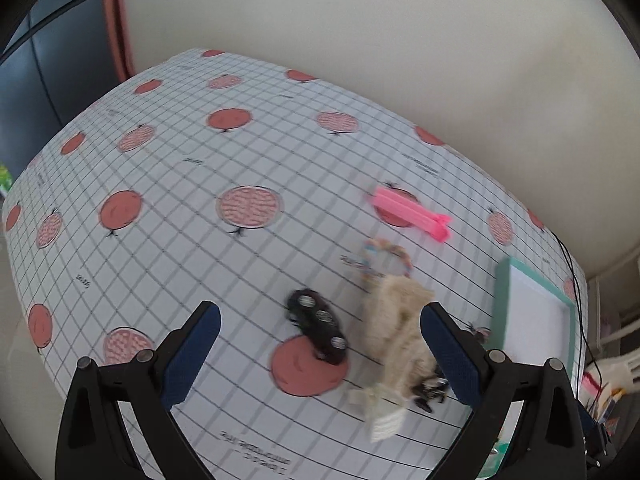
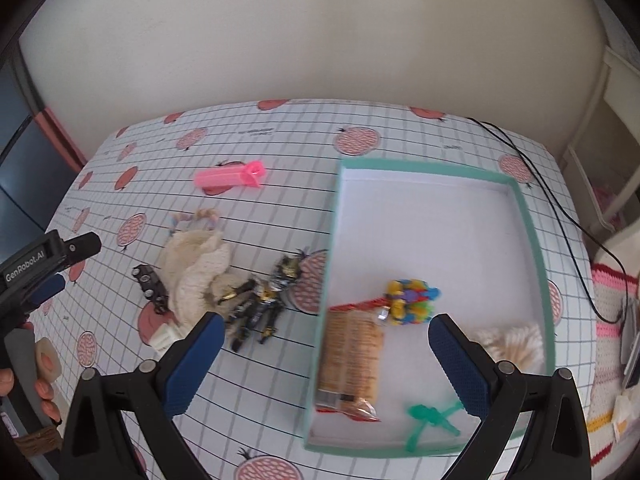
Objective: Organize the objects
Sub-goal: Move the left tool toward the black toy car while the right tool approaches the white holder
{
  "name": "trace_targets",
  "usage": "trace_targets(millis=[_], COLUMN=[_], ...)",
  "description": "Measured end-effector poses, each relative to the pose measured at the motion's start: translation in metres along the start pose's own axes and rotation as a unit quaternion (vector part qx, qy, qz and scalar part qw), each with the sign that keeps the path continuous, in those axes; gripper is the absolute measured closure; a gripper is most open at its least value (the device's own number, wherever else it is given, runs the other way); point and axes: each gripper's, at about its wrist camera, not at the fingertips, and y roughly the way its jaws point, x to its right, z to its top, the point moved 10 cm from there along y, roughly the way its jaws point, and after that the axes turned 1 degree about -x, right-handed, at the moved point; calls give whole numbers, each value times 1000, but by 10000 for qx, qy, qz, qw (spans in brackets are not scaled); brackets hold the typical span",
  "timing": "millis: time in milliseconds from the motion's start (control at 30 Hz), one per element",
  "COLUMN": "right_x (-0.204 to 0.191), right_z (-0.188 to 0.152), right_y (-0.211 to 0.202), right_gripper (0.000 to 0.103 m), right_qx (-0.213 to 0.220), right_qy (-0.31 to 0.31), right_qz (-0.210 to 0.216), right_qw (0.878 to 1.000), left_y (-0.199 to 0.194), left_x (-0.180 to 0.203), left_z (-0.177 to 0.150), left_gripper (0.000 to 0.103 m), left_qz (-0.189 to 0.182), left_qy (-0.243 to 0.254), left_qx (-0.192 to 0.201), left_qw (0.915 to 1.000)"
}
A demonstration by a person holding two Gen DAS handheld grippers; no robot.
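Both grippers spread wide, nothing in either.

My left gripper [image 1: 320, 356] hovers over one black toy car [image 1: 318, 326] and one cream knit pouch [image 1: 394, 344] between its fingers. My right gripper [image 2: 322, 364] hangs over the teal box [image 2: 532, 240], one snack bar [image 2: 350, 364] right below. "GenRobot.AI" reads on my left gripper; one pink clip [image 2: 232, 176] ahead on the table [image 2: 280, 220].

Soft, even daylight fills both views, bright without glare. Shadows on the tabletop [image 1: 200, 240] are faint. Motion blur smears the left wrist view, most on the cream knit cloth [image 1: 394, 332] and black toy car [image 1: 318, 326]. Fisheye distortion bows the grid lines, and dark vignetting rims every corner.
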Motion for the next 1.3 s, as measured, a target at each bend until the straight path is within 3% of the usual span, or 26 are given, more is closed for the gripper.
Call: trace_targets(millis=[167, 333, 633, 833, 1300], right_x=[-31, -57, -90, -108, -111], right_z=[5, -5, -40, -56, -56], right_y=[9, 21, 43, 55, 71], right_gripper=[0, 0, 0, 0, 32], right_qx=[-42, -198, -494, -645, -750], right_qy=[-144, -320, -758, -979, -884], right_qz=[137, 285, 586, 653, 736], right_qw=[9998, 9989, 9942, 9910, 9905], left_y=[5, 13, 37, 40, 74], left_x=[-41, -57, -41, -35, -18], left_z=[8, 9, -12, -16, -35], left_gripper=[3, 3, 3, 3, 3], left_qz=[69, 86, -152, -106, -462], left_qy=[-322, -367, -227, -199, -609], left_qx=[-60, -172, -715, -742, -1204], left_qw=[9994, 9991, 9971, 9970, 9898])
